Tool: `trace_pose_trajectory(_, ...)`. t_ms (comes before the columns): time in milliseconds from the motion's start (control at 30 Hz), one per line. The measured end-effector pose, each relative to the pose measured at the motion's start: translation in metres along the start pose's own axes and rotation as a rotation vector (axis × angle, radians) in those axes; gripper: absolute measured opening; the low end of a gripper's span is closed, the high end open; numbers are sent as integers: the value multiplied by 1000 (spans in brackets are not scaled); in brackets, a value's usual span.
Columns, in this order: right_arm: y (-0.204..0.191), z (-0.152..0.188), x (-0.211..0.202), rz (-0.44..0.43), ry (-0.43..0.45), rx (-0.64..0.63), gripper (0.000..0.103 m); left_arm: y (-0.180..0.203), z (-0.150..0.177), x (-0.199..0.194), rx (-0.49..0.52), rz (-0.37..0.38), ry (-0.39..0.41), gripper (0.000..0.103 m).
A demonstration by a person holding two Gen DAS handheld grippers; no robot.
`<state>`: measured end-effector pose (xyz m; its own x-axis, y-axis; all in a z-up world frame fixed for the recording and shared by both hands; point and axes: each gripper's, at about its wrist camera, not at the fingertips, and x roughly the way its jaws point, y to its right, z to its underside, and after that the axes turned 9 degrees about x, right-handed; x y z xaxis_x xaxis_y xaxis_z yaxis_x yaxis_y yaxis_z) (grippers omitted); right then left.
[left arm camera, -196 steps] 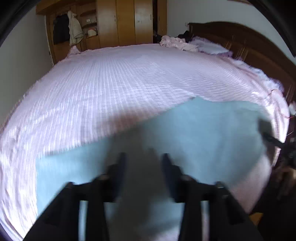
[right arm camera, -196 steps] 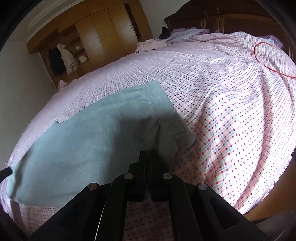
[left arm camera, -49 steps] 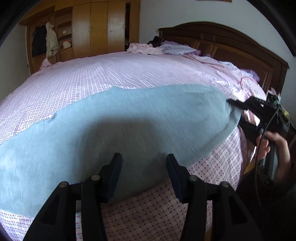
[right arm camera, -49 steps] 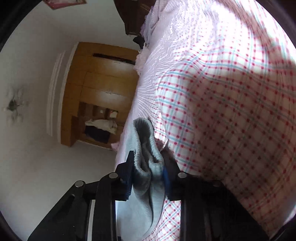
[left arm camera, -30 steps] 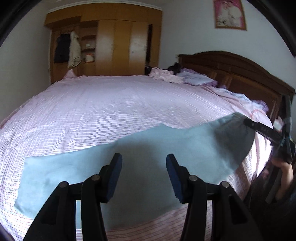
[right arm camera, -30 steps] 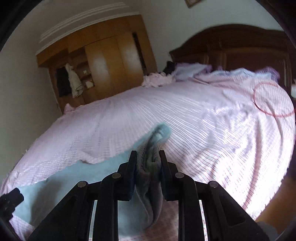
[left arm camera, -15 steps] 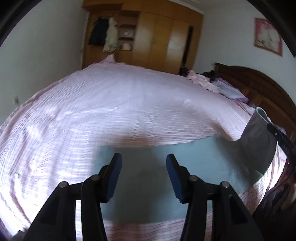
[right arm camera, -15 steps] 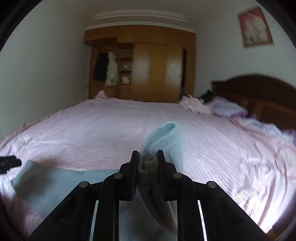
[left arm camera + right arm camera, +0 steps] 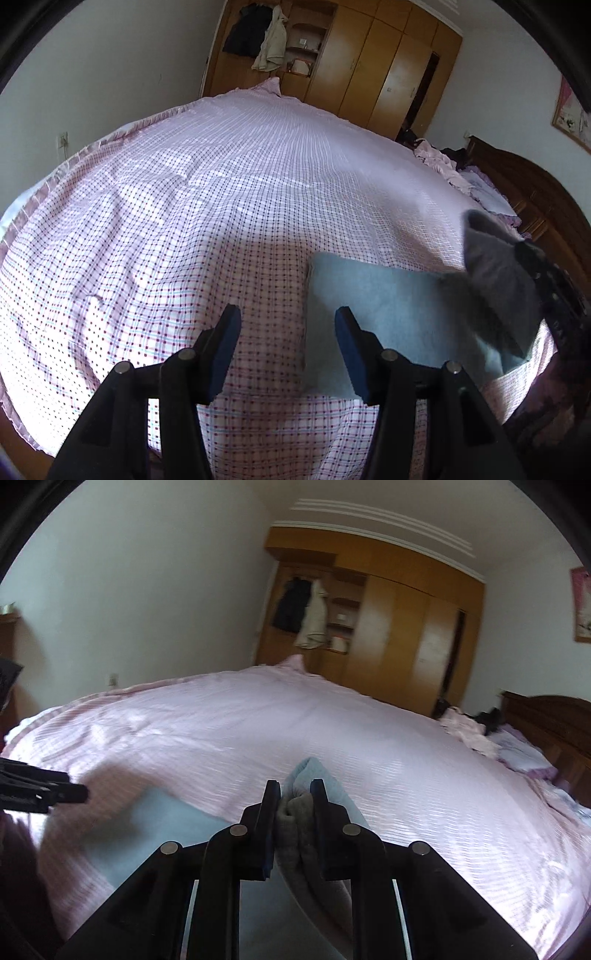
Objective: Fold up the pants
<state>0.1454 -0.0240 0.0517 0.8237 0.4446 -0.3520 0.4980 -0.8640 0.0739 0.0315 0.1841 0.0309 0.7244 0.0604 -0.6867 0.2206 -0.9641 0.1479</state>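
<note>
The light blue pants [image 9: 399,314] lie on the pink checked bedspread [image 9: 184,221] near the bed's front edge. My left gripper [image 9: 286,325] is open and empty, over the bedspread just left of the pants' flat end. My right gripper [image 9: 295,794] is shut on a bunched end of the pants [image 9: 306,775] and holds it lifted above the bed. In the left wrist view that lifted end [image 9: 495,266] hangs at the right, with the right gripper [image 9: 535,258] dark behind it. The left gripper [image 9: 48,790] shows at the left edge of the right wrist view.
A wooden wardrobe [image 9: 369,74] with hanging clothes stands beyond the far side of the bed. A dark wooden headboard [image 9: 535,192] is at the right, with a pile of pink clothes and pillows [image 9: 443,162] beside it. The bed's front edge [image 9: 258,424] is close below my grippers.
My right gripper has carried the pants' end up and leftward over the rest of the garment, so the flat part looks shorter. My left gripper has swung left, off the pants, still open.
</note>
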Motion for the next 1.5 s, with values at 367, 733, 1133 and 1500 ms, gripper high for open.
trace_pose_trajectory(367,-117,24,34,-165,-34,-150,9,-23,8,-7,-76,-17,-23,56)
trace_pose_trajectory(733,-131,39,35,-205,7,-152,9,-28,12,-9,-118,39,-24,56)
trace_pose_trajectory(1133,-142,61,56,-267,-103,-162,9,-33,14,-12,-145,51,-17,57)
trace_pose_trajectory(1500,-142,66,58,-283,-108,-201,9,-42,18,-16,-221,95,-7,57)
